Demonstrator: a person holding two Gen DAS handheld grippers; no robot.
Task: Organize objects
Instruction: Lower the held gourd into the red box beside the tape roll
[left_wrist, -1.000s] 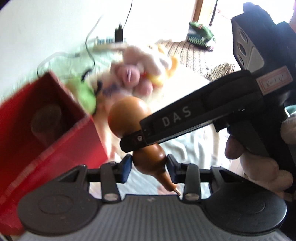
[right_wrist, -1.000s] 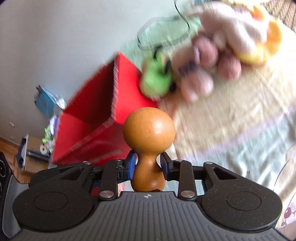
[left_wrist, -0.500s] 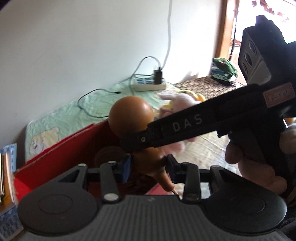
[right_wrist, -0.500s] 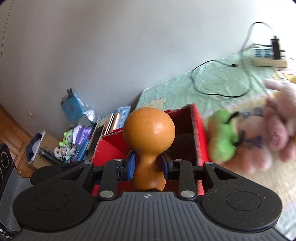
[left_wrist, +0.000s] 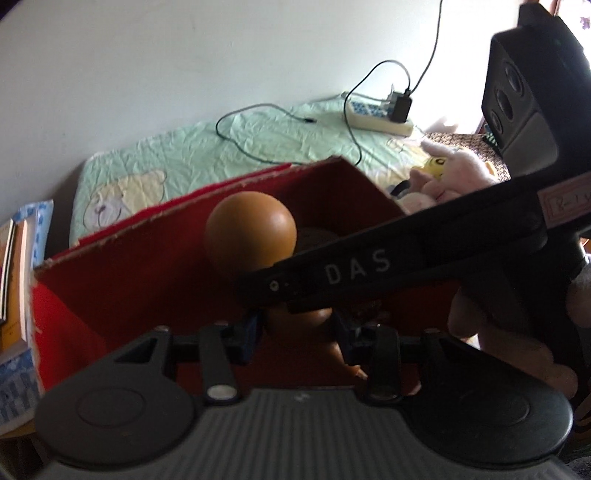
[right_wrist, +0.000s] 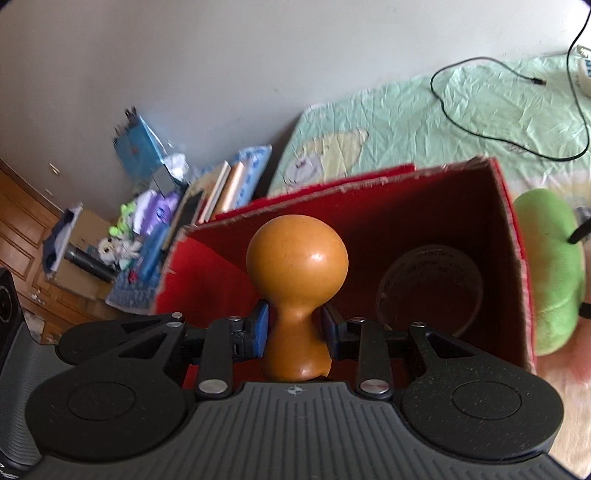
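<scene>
Both the left gripper and right gripper clamp the gourd, its round end ahead of the jaws over the red box, probably to drop it inside.

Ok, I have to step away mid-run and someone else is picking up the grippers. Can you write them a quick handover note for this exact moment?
Right gripper: shut on the neck of the brown gourd, round bulb pointing forward.
Left gripper: shut on the gourd's smaller bulb, stem end nearest its camera.
The gourd hangs above the open red box, which sits on the bed and already holds a round clear container.
Green plush lies against the box's outer wall; pink plush lies on the bed beyond it.
Done: gourd carried to the box.
Left: probably lower and release it, then the plush toys.
</scene>
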